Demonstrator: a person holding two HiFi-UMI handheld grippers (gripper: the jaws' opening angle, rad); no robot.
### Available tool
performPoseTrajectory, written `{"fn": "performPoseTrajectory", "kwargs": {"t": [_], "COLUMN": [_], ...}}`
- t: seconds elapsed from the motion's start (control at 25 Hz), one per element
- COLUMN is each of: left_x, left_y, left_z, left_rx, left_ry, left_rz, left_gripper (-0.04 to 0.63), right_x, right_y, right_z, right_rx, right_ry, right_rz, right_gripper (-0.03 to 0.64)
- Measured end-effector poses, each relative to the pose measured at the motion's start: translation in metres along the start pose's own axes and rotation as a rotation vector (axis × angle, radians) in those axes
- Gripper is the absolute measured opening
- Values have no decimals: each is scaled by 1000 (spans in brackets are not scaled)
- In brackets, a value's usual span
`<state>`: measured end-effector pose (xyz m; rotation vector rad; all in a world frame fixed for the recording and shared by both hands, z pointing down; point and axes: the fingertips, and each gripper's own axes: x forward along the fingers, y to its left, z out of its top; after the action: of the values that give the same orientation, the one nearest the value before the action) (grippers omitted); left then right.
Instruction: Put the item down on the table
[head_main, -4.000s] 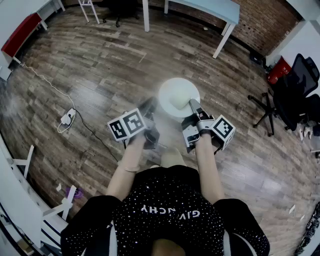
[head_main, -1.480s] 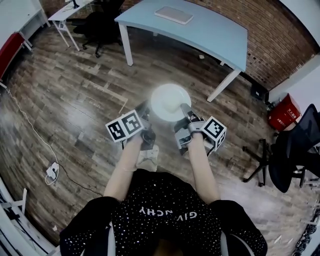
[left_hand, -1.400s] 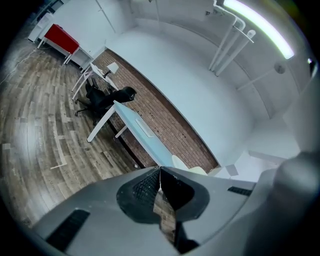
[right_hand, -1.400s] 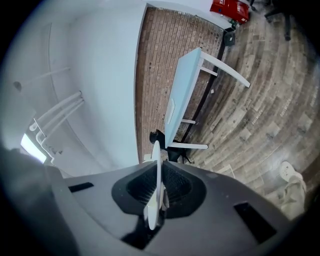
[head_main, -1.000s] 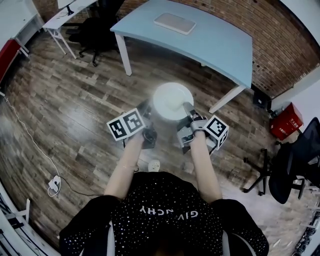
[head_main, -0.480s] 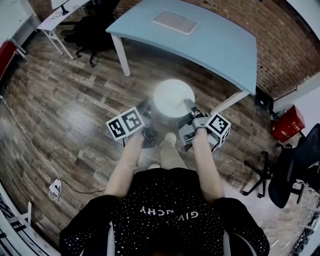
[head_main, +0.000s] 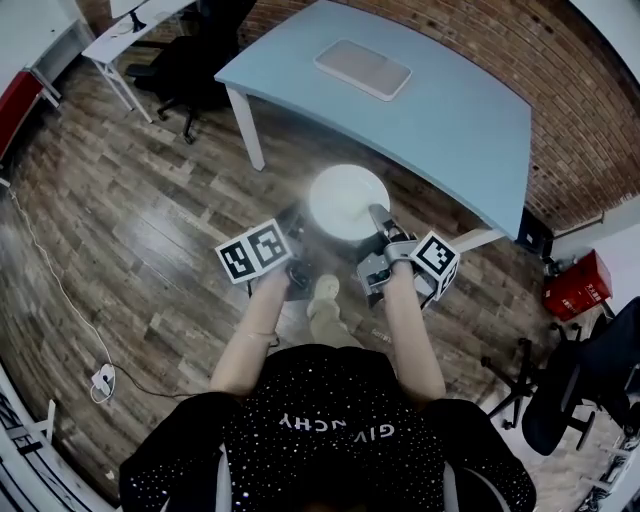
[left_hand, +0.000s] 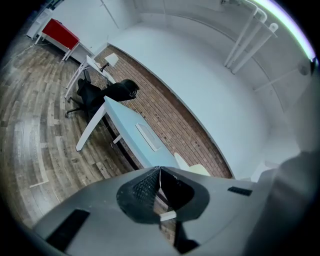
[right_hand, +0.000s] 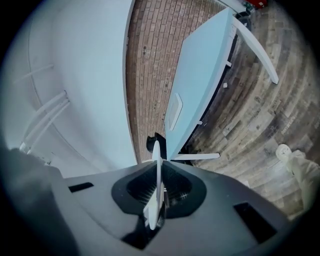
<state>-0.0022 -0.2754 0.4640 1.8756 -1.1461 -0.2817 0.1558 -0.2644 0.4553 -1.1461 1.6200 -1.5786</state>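
Observation:
A round white plate (head_main: 348, 200) hangs in the air in front of the person, over the wooden floor just short of the light blue table (head_main: 450, 100). My left gripper (head_main: 297, 222) is shut on the plate's left rim and my right gripper (head_main: 379, 216) is shut on its right rim. In the left gripper view the jaws meet on a thin white edge (left_hand: 160, 176), with the table (left_hand: 127, 132) ahead. The right gripper view shows the plate edge-on (right_hand: 156, 187) between the shut jaws, and the table (right_hand: 200, 75) beyond.
A flat pale rectangular pad (head_main: 362, 68) lies on the table's far part. Black office chairs (head_main: 205, 40) and a white desk (head_main: 130, 20) stand at the far left. A red box (head_main: 572, 285) and another black chair (head_main: 590, 390) are at the right. A power strip (head_main: 100, 378) lies on the floor.
The person has walked toward the blue table, which now fills more of the head view. Both grippers have kept their hold on the plate throughout.

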Motion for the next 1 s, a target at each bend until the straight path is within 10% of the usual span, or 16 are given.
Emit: {"fn": "performPoseTrajectory", "kwargs": {"t": [1.0], "left_x": [249], "left_y": [27], "left_z": [112], "left_rx": [-21], "left_ry": [1], "left_rz": [14], "left_gripper": [15], "right_x": [223], "right_y": [1], "right_z": [170], "right_rx": [-5], "right_ry": [16], "right_rz": [-25], "right_gripper": [32]}}
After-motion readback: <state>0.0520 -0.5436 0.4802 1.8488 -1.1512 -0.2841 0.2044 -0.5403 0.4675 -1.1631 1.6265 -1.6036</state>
